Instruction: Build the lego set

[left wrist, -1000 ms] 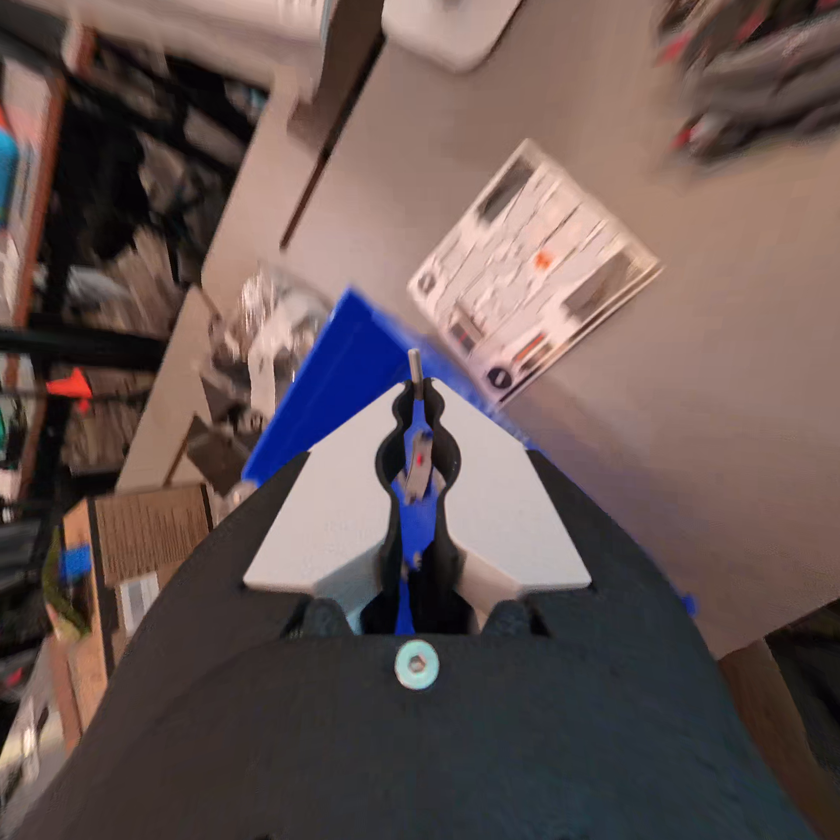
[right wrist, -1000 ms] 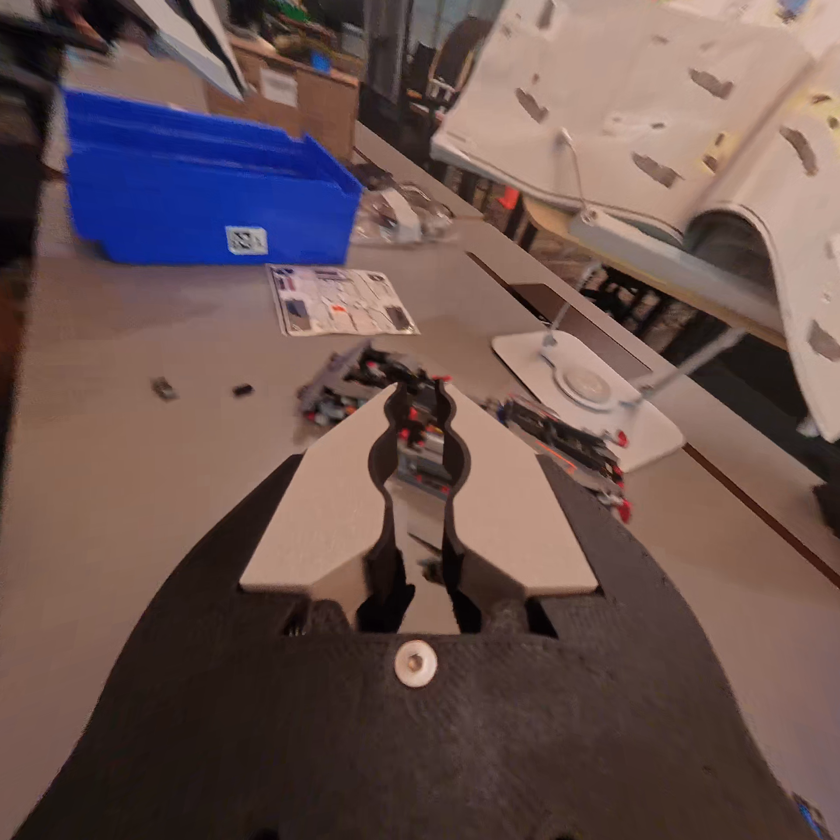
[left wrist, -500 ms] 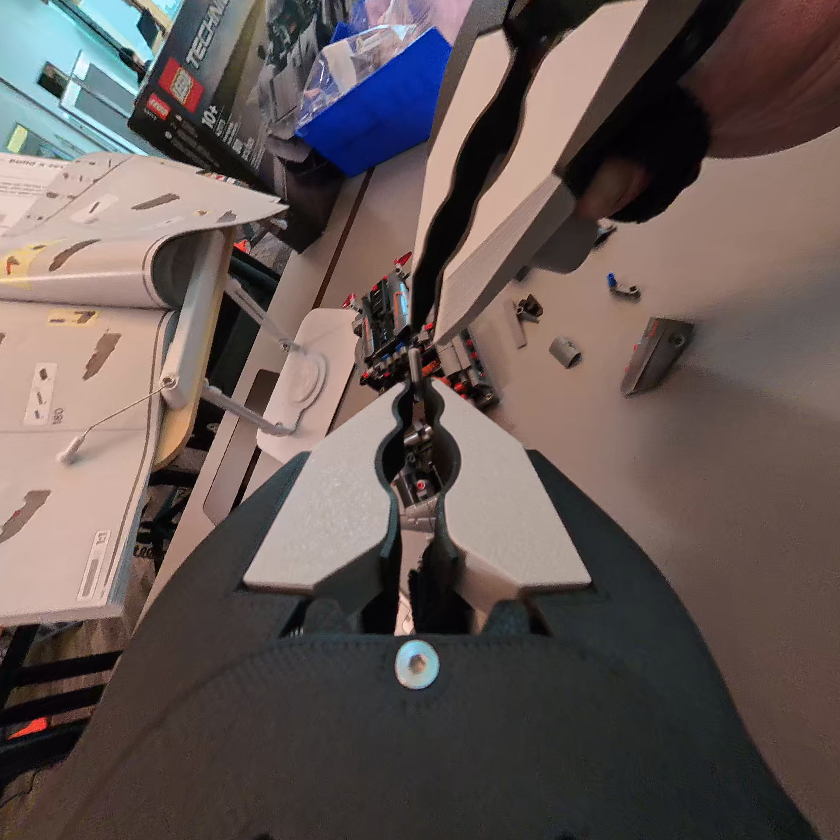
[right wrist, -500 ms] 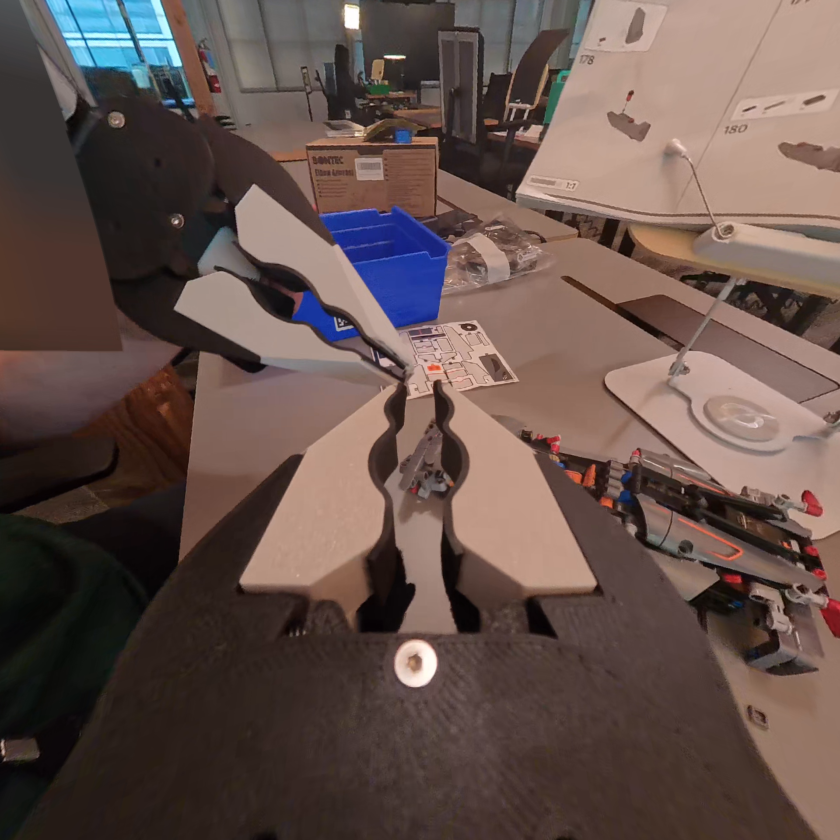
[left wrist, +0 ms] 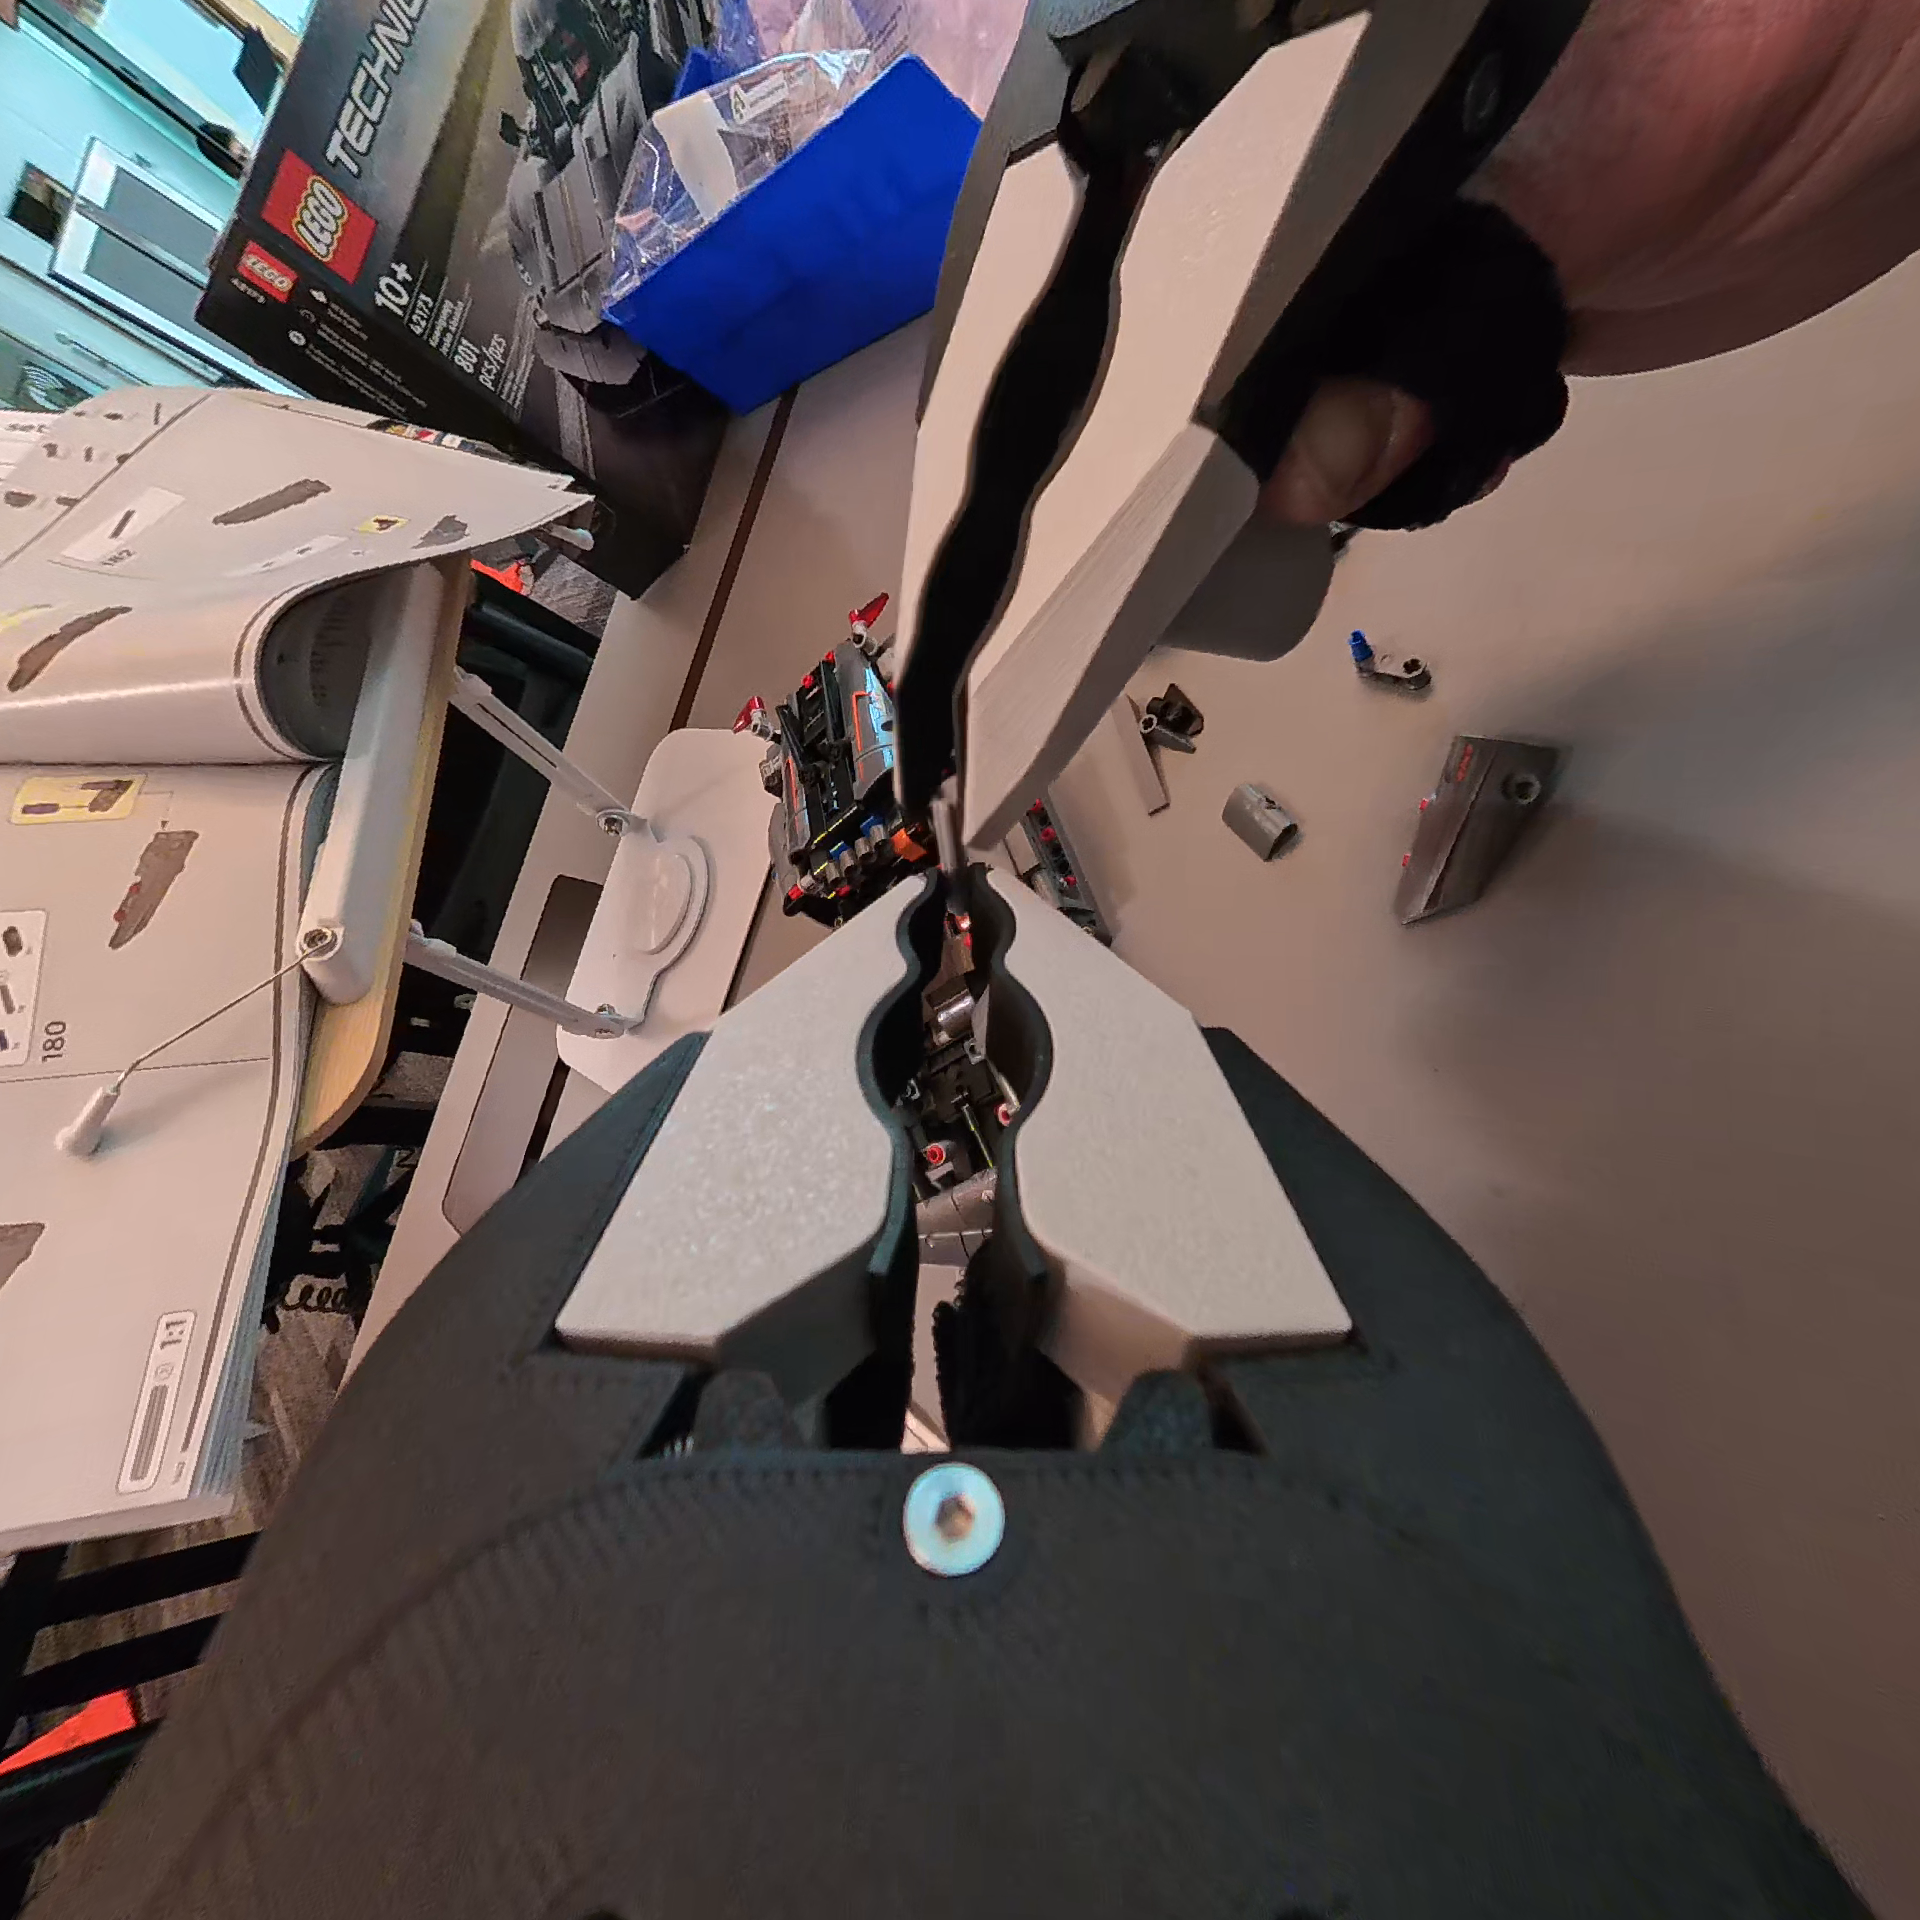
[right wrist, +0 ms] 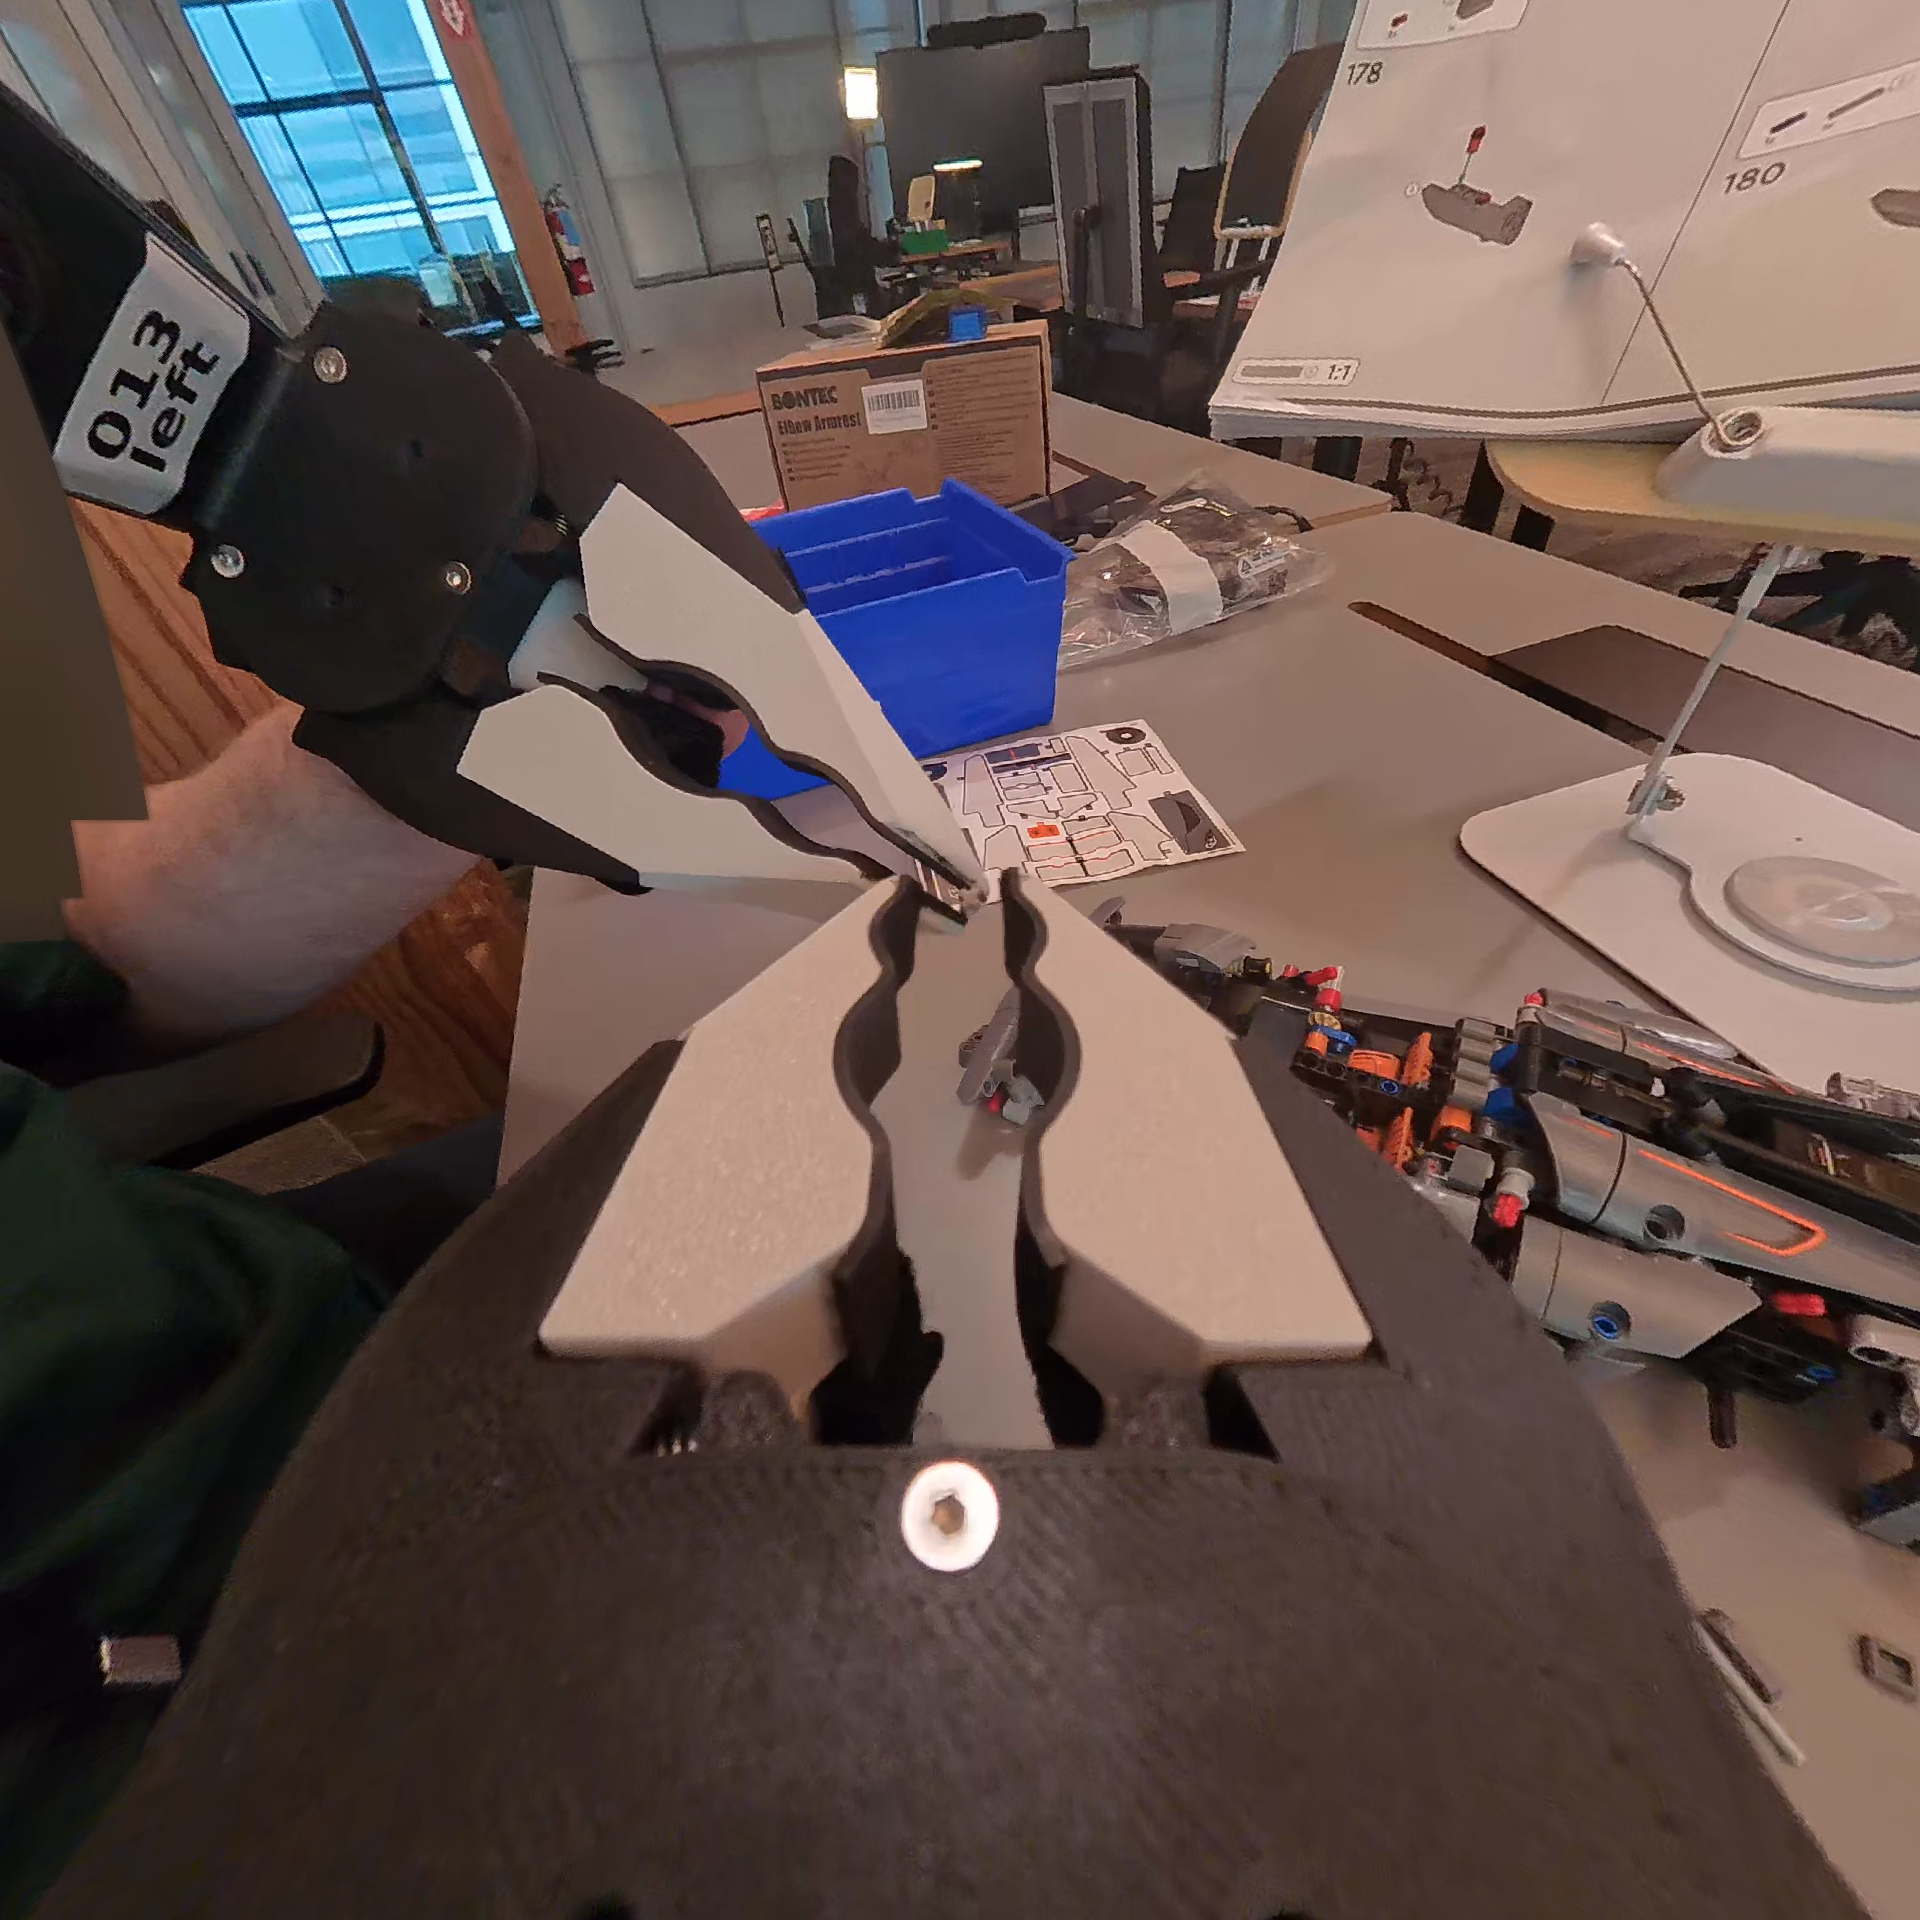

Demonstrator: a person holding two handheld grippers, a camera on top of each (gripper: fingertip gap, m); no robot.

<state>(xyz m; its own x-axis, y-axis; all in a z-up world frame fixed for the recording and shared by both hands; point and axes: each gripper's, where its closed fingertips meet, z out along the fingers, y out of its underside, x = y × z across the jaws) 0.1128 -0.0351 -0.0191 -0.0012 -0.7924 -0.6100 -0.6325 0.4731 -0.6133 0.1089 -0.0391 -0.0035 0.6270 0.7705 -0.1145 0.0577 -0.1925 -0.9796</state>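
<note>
Left claw [left wrist: 954,902] pinches a thin grey axle [left wrist: 948,831] above the bench [left wrist: 1558,1039], your right claw [right wrist: 961,902] narrowly parted around its tip, so closing off-centre could, I judge, knock it askew or drop it beside the car model [right wrist: 1621,1164].

I'm working over a grey table [right wrist: 1351,665]. Sitting on it: blue bin [right wrist: 935,613] at the far side, sticker sheet [right wrist: 1091,810] just in front, clear parts bag [right wrist: 1184,571] beside the bin, white stand base [right wrist: 1714,894], part-built model [right wrist: 1579,1153] lying near it, grey panel [left wrist: 1475,821] and small loose pieces [left wrist: 1257,821] apart.
</note>
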